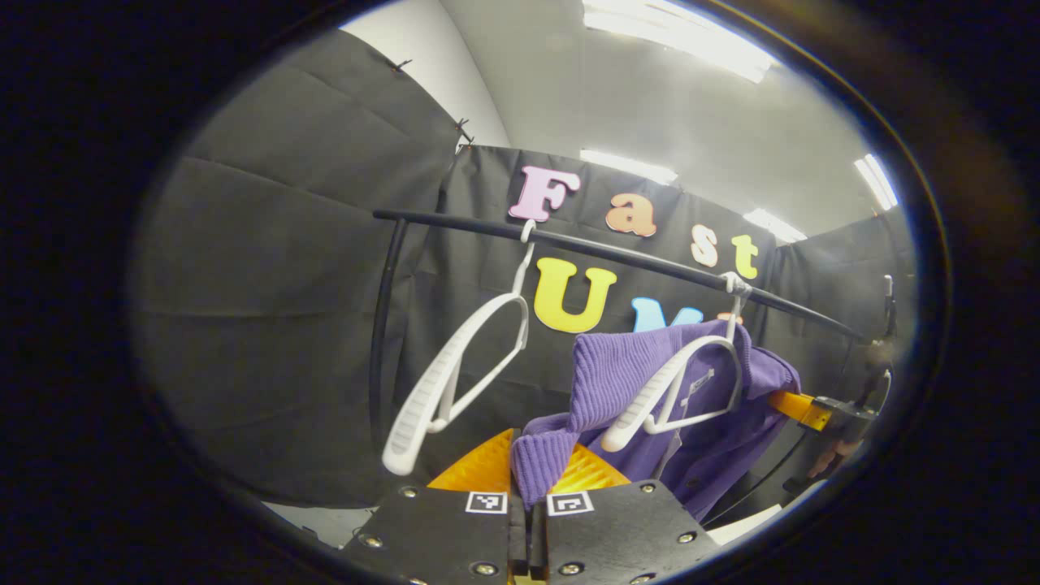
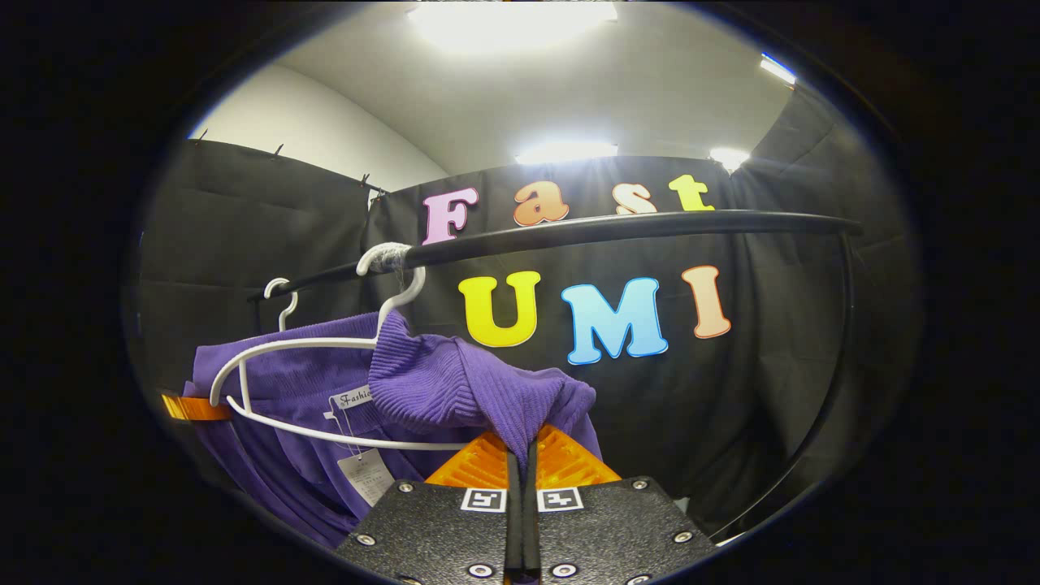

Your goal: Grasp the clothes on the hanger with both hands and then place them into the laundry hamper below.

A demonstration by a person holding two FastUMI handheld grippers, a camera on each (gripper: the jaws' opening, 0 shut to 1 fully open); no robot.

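A purple ribbed sweater (image 1: pixel 617 374) is hung on a white hanger (image 1: pixel 682 390) on the black rail (image 1: pixel 617 256); its fabric is clamped in the closed jaws of the left gripper (image 1: pixel 528 479) and the right gripper (image 2: pixel 522 467); 1 bare hanger (image 1: pixel 455 374) is seen beside.

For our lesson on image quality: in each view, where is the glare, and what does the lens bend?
Left gripper view: ceiling lights blow out to white at the top; the rail bows; the purple sweater stays sharp. Right gripper view: a ceiling light glares overhead; the rail curves; the sweater is evenly lit.
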